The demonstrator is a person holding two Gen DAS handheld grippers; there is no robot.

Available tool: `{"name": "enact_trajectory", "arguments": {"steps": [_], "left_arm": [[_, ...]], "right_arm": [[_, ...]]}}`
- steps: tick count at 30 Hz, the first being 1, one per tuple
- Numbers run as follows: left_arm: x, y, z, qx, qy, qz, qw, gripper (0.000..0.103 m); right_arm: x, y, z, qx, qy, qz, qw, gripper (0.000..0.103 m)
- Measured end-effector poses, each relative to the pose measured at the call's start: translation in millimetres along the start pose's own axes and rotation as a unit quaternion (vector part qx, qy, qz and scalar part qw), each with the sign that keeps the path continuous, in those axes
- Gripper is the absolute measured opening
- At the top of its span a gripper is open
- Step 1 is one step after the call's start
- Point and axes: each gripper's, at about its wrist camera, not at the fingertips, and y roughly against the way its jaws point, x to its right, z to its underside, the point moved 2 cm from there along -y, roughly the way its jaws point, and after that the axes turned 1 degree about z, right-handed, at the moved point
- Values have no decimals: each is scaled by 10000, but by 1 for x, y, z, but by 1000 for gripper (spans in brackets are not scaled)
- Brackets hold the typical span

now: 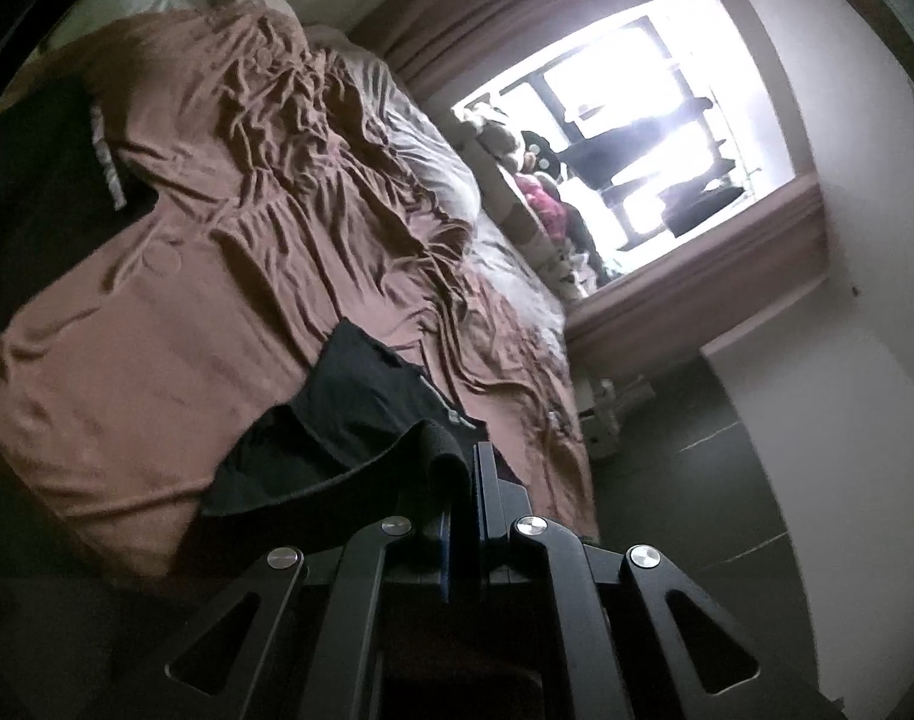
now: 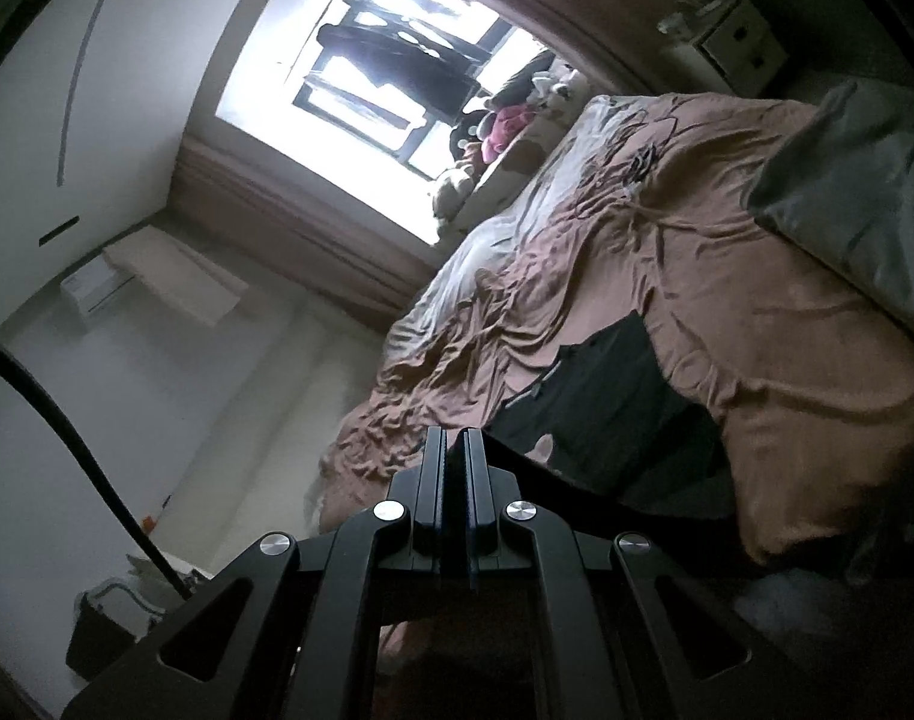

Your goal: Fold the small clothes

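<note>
Home bedroom: rumpled bed (image 1: 216,276), curtained window (image 1: 637,138), probably plush toys (image 2: 505,120).

Dim room, blown-out window (image 1: 631,138) glare, fisheye-bent edges, slightly blurred bedding (image 1: 228,252)

Bed (image 1: 156,324) as landmark: smooth brown stretch beside the black garment (image 1: 348,414) lies open, easy passage. Toward window side, rumpled sheet ridges (image 1: 312,138) & grey duvet (image 1: 420,138) rise. Grey pillow (image 2: 847,192) blocks far corner. Floor (image 1: 685,468) alongside bed open.
</note>
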Motion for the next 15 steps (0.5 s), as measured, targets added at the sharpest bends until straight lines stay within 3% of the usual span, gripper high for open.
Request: {"name": "enact_trajectory", "arguments": {"steps": [15], "left_arm": [[-18,-103,-43,-309,6,-654,9974,6]], "right_arm": [[15,-77,-45,-231,-192,386,9988,2]]}}
